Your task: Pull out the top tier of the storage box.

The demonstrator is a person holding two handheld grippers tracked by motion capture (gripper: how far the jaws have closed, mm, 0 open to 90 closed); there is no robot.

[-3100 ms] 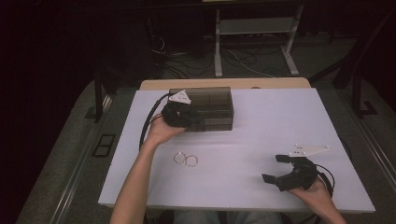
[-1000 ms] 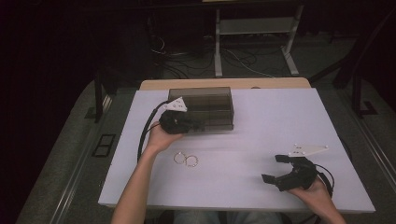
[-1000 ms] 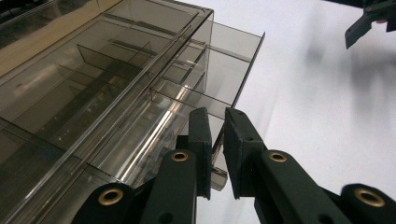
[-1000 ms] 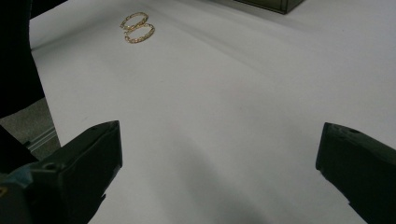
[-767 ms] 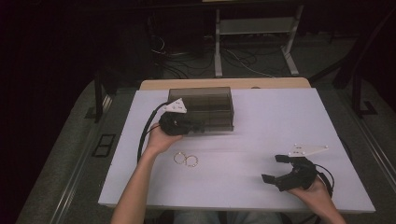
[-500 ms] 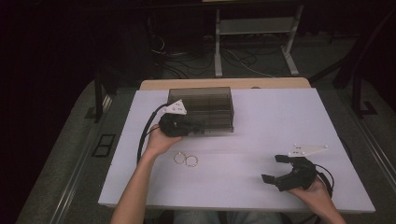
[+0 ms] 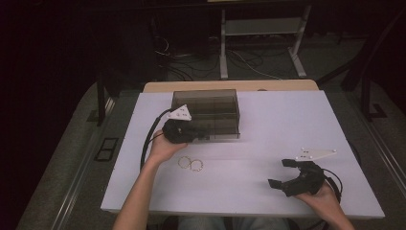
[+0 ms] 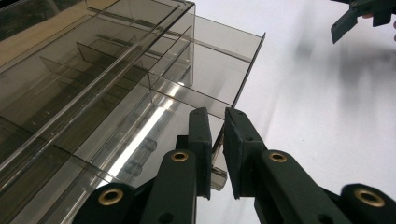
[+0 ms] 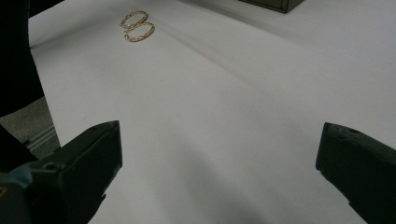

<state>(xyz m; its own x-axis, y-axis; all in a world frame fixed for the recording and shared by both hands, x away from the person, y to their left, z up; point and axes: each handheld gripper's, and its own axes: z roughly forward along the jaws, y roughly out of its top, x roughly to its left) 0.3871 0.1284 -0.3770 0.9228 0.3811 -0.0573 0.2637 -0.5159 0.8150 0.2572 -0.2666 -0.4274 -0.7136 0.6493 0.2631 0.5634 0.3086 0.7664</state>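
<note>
On the white table [image 7: 268, 139], toward its far left, stands a smoky clear box [image 7: 206, 112] with inner dividers and drawers. The left gripper [image 7: 184, 134] sits against the box's near left corner, its grey plate on top and its cable looping off to the left. In the left gripper view the two black jaws stand close together, pinching the thin front edge of a drawer [image 8: 219, 140] that juts out from the box [image 8: 93, 93]; the drawer's small knob sits just under the pads. Only a narrow slit remains between the pads, and the drawer's edge runs through it. The person's left hand [image 7: 163, 148] grasps the gripper from the near side.

Just near of that hand, two gold rings [image 7: 190, 164] lie on the table, touching each other side by side. The right gripper view shows the same rings [image 9: 137, 25] far off at upper left, flat on the white surface.

At the near right, well apart from box and rings, the right gripper [image 7: 287, 173] rests low over the table in the person's right hand [image 7: 323, 199]. Its jaws are spread wide with nothing between them, only bare table [image 9: 224, 116] in the gap. The left gripper view catches this gripper [image 8: 359, 14] at its upper right corner.
</note>
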